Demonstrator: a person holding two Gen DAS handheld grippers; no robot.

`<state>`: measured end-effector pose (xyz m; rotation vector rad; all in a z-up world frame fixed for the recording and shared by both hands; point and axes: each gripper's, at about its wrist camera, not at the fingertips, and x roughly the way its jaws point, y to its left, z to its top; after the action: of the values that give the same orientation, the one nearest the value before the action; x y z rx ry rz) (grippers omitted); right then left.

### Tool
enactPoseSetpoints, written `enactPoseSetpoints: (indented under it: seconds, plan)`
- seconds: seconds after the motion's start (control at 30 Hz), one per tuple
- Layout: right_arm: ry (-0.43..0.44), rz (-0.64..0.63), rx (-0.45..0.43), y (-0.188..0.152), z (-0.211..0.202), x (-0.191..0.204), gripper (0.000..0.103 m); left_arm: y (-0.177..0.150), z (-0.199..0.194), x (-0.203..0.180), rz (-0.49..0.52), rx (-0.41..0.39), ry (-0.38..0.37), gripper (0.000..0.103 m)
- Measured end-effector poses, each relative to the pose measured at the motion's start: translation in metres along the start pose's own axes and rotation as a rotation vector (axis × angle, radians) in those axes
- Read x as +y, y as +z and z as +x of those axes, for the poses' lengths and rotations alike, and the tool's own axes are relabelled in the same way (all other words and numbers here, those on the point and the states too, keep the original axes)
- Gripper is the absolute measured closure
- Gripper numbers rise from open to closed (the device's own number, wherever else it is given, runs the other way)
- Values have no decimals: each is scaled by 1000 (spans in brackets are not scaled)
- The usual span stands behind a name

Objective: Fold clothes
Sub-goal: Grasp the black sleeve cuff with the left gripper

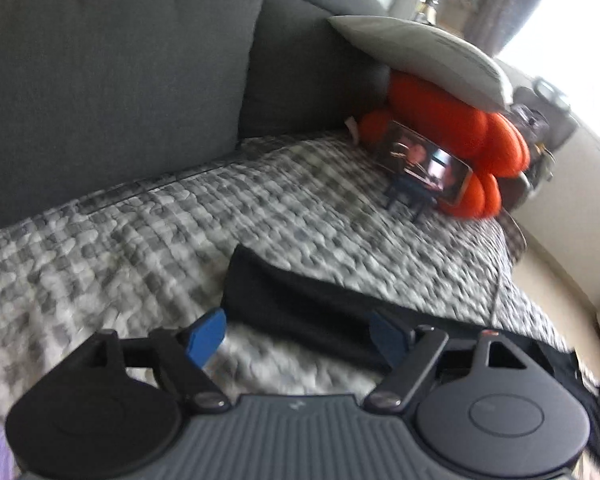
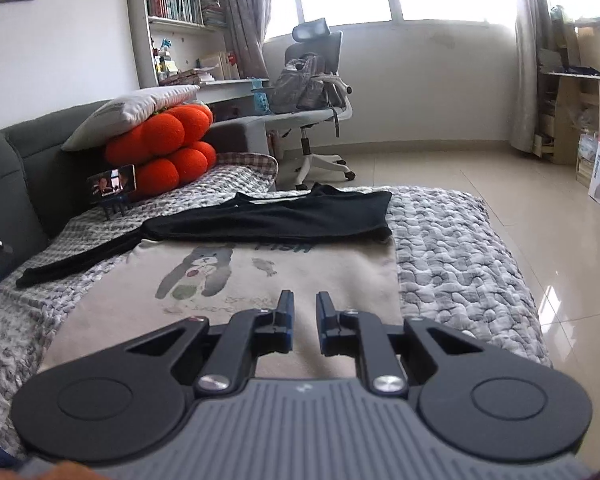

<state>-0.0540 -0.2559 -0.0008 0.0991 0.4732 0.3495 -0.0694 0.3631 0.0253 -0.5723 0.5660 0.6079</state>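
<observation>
Just ahead of my left gripper [image 1: 295,338] lies a corner of the black garment [image 1: 300,304], dark cloth spread over the grey checked quilt [image 1: 139,248] on the sofa bed; the jaws stand wide apart with nothing between them, one blue pad [image 1: 205,334] over bare quilt and the other over the black fabric. My right gripper [image 2: 303,320] hangs above the beige shirt with the cartoon print [image 2: 235,280], its jaws drawn nearly together with only a narrow gap, and I see no cloth pinched in it. From that side the black garment [image 2: 267,216] lies beyond the beige shirt, stretched across the bed with one long sleeve trailing off to the left of the gripper. I judge the step in hand to be picking an edge of one garment to start a fold. To do it well I would bring the open left gripper down so one pad slides under the black corner and the other comes over it, then close on a single layer without catching the quilt beneath. The left view is blurred, so I cannot tell exactly where the hem ends. I would open the right gripper before lowering it, and lift both corners together so the cloth stays flat, keeping clear of the phone [image 2: 111,184] propped against the orange cushions [image 2: 167,148] further off to the left.
</observation>
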Motion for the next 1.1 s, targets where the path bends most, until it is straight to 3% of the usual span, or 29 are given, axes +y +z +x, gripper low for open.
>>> enactPoseSetpoints:
  seconds: [0.1, 0.3, 0.43, 0.53, 0.6, 0.67, 0.8, 0.93, 1.0, 1.03, 1.1]
  plan:
    - [0, 12, 11, -3, 1, 0, 87, 10, 30, 3, -26, 6, 76, 23]
    - [5, 8, 25, -7, 0, 5, 87, 27, 86, 12, -89, 109, 159, 23]
    - [10, -3, 38, -8, 0, 7, 87, 38, 105, 19, -161, 122, 133, 23]
    - [12, -9, 48, -12, 3, 9, 87, 37, 110, 6, -83, 120, 148, 27]
    - [10, 0, 54, -15, 6, 8, 87, 32, 111, -5, 22, 105, 197, 33]
    - [16, 15, 61, -16, 9, 7, 87, 27, 112, -10, 84, 108, 251, 60]
    - [65, 14, 64, -1, 22, 19, 87, 22, 109, -4, 123, 99, 218, 69]
    - [166, -120, 46, 36, 52, 68, 85, 23, 106, 6, 89, 91, 185, 72]
    - [228, -196, 64, 52, 78, 101, 65, 24, 105, 9, 70, 83, 166, 73]
    - [257, -236, 74, 59, 91, 117, 46, 24, 104, 11, 63, 78, 153, 73]
    - [322, -329, 94, 69, 120, 152, 43, 23, 104, 18, 28, 79, 124, 73]
